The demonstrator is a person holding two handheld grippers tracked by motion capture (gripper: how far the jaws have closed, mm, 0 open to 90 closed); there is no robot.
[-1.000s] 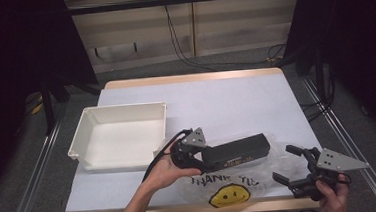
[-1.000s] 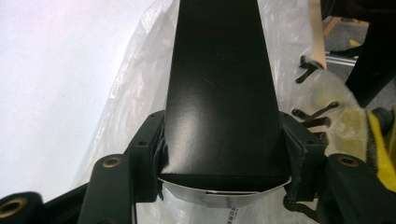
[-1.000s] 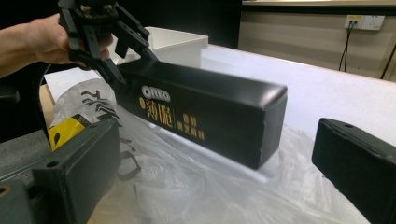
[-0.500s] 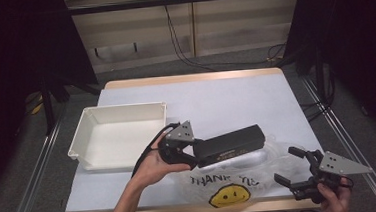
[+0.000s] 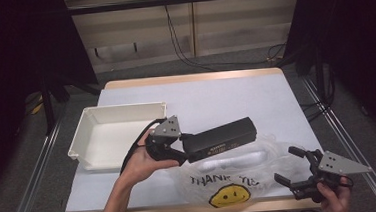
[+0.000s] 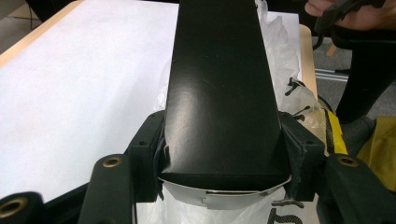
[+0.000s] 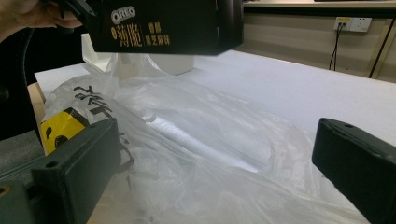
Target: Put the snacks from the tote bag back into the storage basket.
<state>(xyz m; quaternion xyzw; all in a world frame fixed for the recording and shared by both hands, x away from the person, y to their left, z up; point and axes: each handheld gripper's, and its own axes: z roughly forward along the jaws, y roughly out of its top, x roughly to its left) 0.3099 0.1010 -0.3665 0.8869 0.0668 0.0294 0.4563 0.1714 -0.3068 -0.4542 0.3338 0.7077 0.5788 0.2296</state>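
Hovering above the crinkled clear plastic bag (image 5: 240, 170), the long matte-black cardboard box (image 5: 219, 139) points away from the left gripper (image 5: 185, 147), clamped on its near end. Beside the bag, the right gripper (image 5: 289, 166) gapes, holding nothing.

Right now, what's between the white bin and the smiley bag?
In the high view, the left hand-held gripper holding the black Oreo box sits between the white bin and the smiley bag.
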